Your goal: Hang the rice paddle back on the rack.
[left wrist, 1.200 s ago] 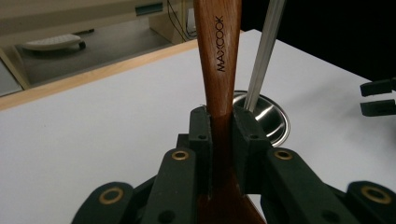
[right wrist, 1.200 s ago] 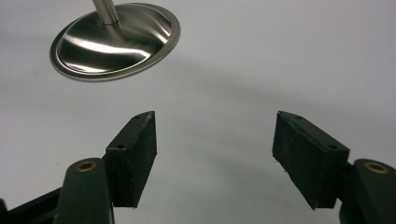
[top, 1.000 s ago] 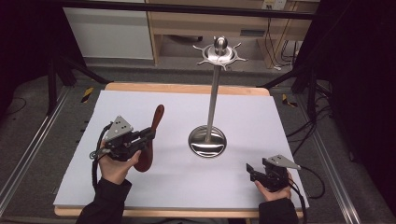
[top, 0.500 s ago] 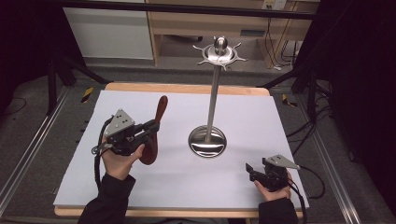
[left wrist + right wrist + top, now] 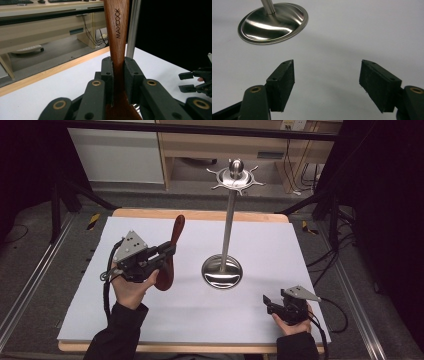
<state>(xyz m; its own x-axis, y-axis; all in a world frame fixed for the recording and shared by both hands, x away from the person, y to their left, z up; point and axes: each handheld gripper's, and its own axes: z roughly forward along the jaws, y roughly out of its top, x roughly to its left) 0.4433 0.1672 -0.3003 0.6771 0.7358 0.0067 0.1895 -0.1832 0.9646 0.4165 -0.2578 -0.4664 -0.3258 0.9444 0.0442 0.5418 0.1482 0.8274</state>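
Observation:
A dark brown wooden spoon [image 5: 176,231] marked MAXCOOK [image 5: 117,37] stands nearly upright, handle end up, above the left part of the white table cover [image 5: 200,320]. My left gripper [image 5: 170,251] is shut on its neck just above the bowl, the pads [image 5: 107,75] pressing both sides. A tall steel stand [image 5: 229,220] with a round base [image 5: 273,22] and a hook crown rises at mid-table, right of the spoon. Near the front right edge my right gripper [image 5: 266,301] rests low; its jaws [image 5: 327,80] have just been opening, with nothing between them.
The stand's pole [image 5: 132,27] rises just behind the spoon in the left gripper view. A wooden table border [image 5: 200,214] runs along the far side. Beyond it are shelves and cables [image 5: 292,155]. Dark stand legs [image 5: 70,195] flank the table.
My left gripper has risen with the spoon and shifted slightly toward the stand; the spoon's bowl hangs higher off the cover. The right hand has stayed in place.

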